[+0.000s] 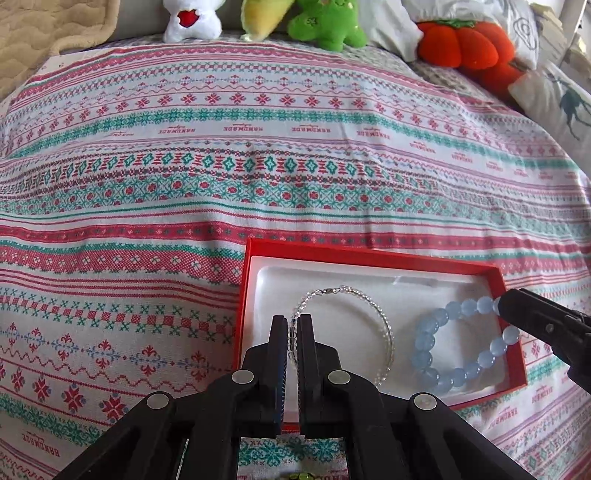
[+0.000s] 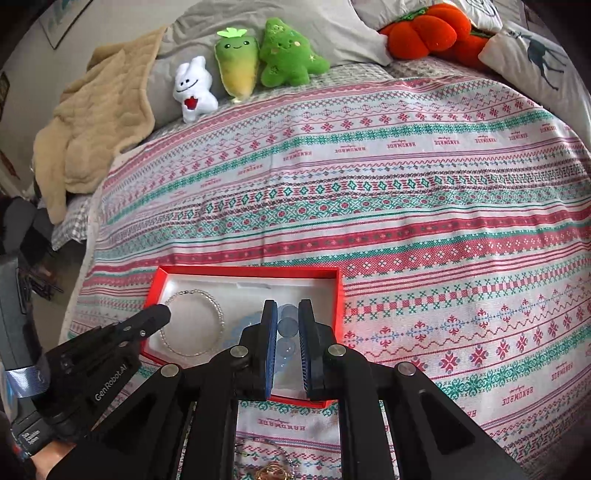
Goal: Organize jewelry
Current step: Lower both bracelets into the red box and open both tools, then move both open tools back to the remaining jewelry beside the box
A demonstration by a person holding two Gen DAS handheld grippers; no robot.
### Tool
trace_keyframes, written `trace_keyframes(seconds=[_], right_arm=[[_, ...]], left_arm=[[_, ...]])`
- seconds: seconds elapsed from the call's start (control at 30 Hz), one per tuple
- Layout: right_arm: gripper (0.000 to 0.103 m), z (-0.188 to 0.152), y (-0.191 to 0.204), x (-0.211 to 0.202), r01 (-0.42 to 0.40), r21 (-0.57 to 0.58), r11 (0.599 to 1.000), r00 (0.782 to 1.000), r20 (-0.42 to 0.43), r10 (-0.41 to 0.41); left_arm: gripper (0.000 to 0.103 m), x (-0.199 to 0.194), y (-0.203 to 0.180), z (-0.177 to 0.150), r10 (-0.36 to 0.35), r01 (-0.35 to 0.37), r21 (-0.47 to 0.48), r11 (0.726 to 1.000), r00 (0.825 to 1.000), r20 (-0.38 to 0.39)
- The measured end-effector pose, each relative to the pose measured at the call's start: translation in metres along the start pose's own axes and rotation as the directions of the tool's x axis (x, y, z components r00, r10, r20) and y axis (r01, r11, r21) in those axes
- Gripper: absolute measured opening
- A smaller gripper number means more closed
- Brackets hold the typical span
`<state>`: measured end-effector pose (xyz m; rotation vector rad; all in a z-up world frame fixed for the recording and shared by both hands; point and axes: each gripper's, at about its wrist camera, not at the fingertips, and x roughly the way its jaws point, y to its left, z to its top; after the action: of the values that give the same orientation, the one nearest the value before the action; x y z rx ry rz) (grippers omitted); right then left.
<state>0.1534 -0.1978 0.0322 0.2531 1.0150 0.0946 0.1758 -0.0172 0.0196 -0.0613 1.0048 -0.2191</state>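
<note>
A red jewelry box (image 1: 369, 255) with a white lining lies on the patterned bedspread; it also shows in the right wrist view (image 2: 247, 271). A clear-bead silver bracelet (image 1: 384, 321) lies in its left half, and my left gripper (image 1: 293, 323) is shut on its left side. It also shows in the right wrist view (image 2: 216, 310). A light blue bead bracelet (image 1: 428, 332) lies in the right half. My right gripper (image 2: 288, 312) is shut on the blue bracelet's beads (image 2: 287, 326), and its tip shows in the left wrist view (image 1: 506, 302).
Plush toys line the back of the bed: a white one (image 2: 194, 92), a green-yellow one (image 2: 236, 62), a green tree (image 2: 288, 55) and an orange pumpkin (image 2: 432, 29). A beige blanket (image 2: 92, 125) lies at left. Small jewelry (image 2: 271, 470) lies below the box.
</note>
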Motion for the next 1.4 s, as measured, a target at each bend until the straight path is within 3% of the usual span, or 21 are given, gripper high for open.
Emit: trace_keyframes(seconds=[0.1, 0.17, 0.23, 0.3, 0.4, 0.67, 1.0, 1.4], right_arm=[[0.013, -0.002, -0.001, -0.001, 0.003, -0.006, 1.0, 1.0, -0.002, -0.003], [0.014, -0.002, -0.001, -0.003, -0.006, -0.006, 1.0, 1.0, -0.005, 0.006], [0.02, -0.003, -0.001, -0.008, -0.014, -0.013, 1.0, 1.0, -0.01, 0.014], [0.032, -0.004, -0.001, -0.014, -0.014, -0.026, 1.0, 1.0, -0.004, 0.013], [0.038, -0.008, -0.002, -0.026, -0.016, -0.046, 0.999, 1.0, 0.005, 0.016], [0.054, -0.021, -0.005, -0.049, -0.021, -0.072, 0.997, 1.0, 0.012, 0.022], [0.071, -0.046, -0.008, -0.06, -0.002, -0.097, 0.995, 1.0, -0.022, 0.0], [0.072, -0.094, -0.01, -0.047, 0.029, -0.162, 0.986, 0.988, -0.145, -0.053]], left_arm=[[0.004, -0.004, -0.006, -0.001, 0.015, -0.015, 0.029, 0.999, 1.0, 0.016], [0.024, -0.007, -0.009, -0.002, 0.012, -0.013, 0.043, 0.999, 1.0, 0.02], [0.034, -0.013, -0.011, -0.003, 0.02, -0.022, 0.049, 0.999, 0.999, 0.033], [0.035, -0.019, -0.013, -0.004, 0.012, -0.014, 0.056, 0.998, 0.999, 0.038], [0.043, -0.029, -0.016, -0.007, 0.004, -0.007, 0.067, 0.998, 0.999, 0.046], [0.081, -0.055, -0.02, -0.024, 0.005, -0.011, 0.098, 0.995, 0.998, 0.062], [0.091, -0.065, 0.002, -0.051, 0.034, -0.033, 0.067, 0.997, 0.999, -0.003], [0.091, -0.06, 0.027, -0.086, 0.027, -0.024, 0.031, 0.999, 0.994, -0.106]])
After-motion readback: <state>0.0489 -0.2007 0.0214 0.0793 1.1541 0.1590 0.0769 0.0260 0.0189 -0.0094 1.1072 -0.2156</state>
